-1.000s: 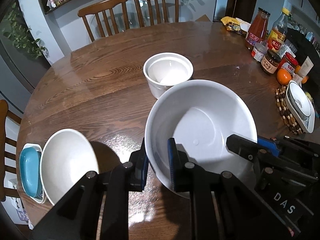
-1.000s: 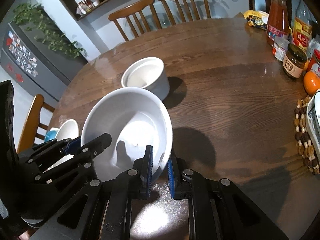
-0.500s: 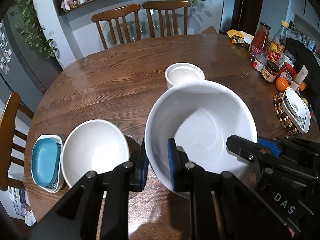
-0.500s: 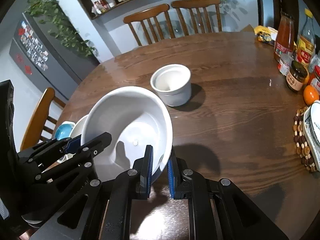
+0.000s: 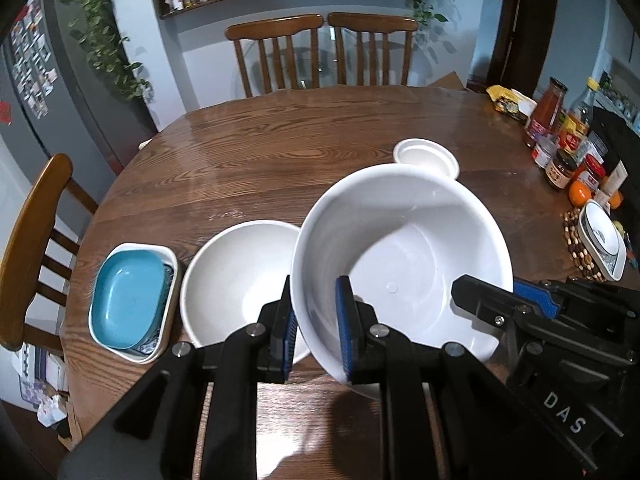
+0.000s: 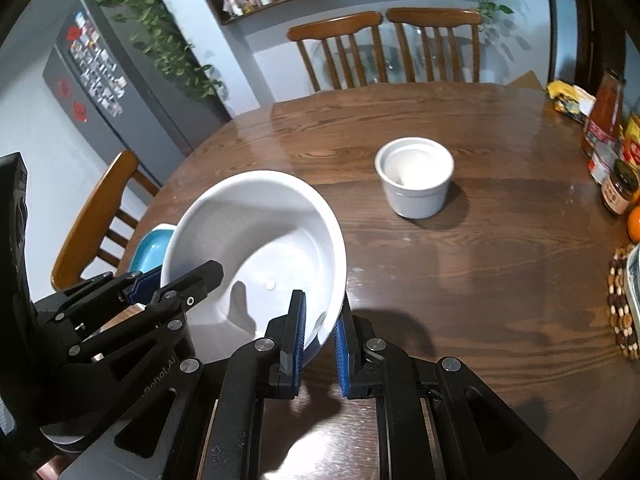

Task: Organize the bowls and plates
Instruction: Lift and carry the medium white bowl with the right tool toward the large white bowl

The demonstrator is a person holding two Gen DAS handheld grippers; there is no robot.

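Both grippers, left gripper and right gripper, clench opposite rims of the big bowl, sharing its weight above the table, likely for nesting.

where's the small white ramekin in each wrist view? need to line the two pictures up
Left wrist: small white ramekin sits upper right of centre, its lower part hidden behind the rim of the held large white bowl.
Right wrist: ramekin stands fully visible, right of centre, alone on the table.
Shared landmark: the two wooden chairs at the table's far side.
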